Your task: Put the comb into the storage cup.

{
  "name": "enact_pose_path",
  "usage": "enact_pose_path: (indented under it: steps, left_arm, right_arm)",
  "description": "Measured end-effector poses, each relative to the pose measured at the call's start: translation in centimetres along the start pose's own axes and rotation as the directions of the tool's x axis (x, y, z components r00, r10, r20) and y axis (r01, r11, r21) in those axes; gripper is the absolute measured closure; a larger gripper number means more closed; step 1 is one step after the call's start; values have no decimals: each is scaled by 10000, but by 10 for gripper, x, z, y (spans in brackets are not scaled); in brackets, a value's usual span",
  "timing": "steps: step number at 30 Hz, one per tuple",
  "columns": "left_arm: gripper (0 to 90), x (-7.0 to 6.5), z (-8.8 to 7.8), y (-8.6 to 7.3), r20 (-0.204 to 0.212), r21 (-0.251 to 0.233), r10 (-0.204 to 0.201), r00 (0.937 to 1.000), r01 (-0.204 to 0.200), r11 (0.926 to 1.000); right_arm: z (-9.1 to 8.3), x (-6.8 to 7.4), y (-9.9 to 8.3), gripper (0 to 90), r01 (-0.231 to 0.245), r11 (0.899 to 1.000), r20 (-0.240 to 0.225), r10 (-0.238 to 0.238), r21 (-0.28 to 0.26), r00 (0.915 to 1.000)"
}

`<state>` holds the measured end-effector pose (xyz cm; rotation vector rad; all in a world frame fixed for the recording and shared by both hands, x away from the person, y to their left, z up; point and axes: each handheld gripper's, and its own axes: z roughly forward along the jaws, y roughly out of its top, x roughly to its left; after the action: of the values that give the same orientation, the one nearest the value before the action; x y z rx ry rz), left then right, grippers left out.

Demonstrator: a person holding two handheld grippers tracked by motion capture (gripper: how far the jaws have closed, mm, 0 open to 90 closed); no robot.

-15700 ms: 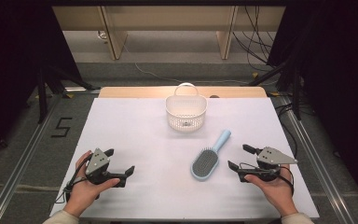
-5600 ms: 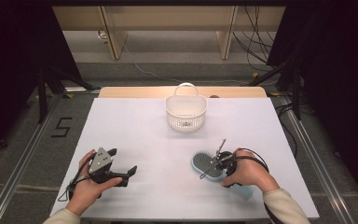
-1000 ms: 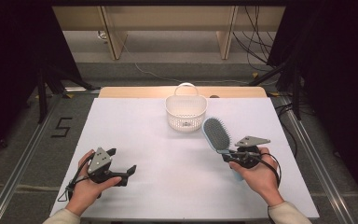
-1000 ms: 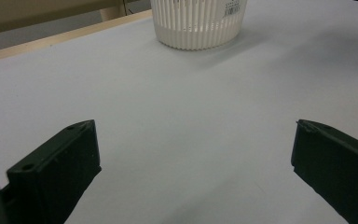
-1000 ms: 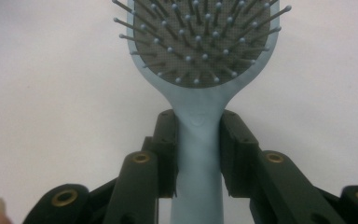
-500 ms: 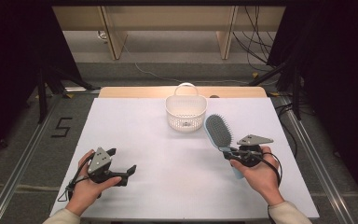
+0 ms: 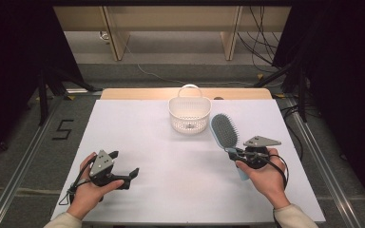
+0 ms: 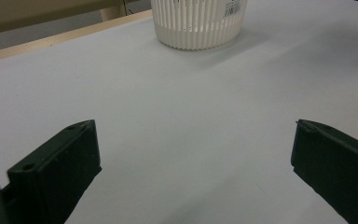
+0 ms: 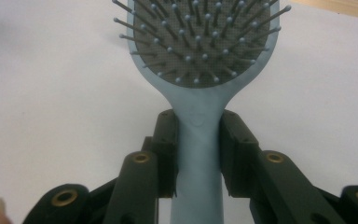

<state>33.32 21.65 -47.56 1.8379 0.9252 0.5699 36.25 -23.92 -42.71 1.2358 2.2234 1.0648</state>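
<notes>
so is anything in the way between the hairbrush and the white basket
Nothing visible is. The right hand-held gripper grips the hairbrush by its handle, brush head raised just right of the basket, with bare white table between them. The left hand-held gripper rests far off.

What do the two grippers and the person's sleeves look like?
Both the left gripper and the right gripper are black, with two flat, angular jaws. Each carries a grey three-cornered plate on top and trails a thin black cable. The jaw links show brass-coloured rings. The sleeves are light beige.
</notes>
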Motion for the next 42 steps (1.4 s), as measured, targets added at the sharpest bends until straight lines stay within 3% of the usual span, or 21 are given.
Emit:
enact_pose_path:
  steps: [42]
  left_arm:
    - [7,0,1,0,-21,20,-38,10000,38,10000]
  right_arm:
    - [1,-6,8,707,-81,9979,105,88,-644,9999]
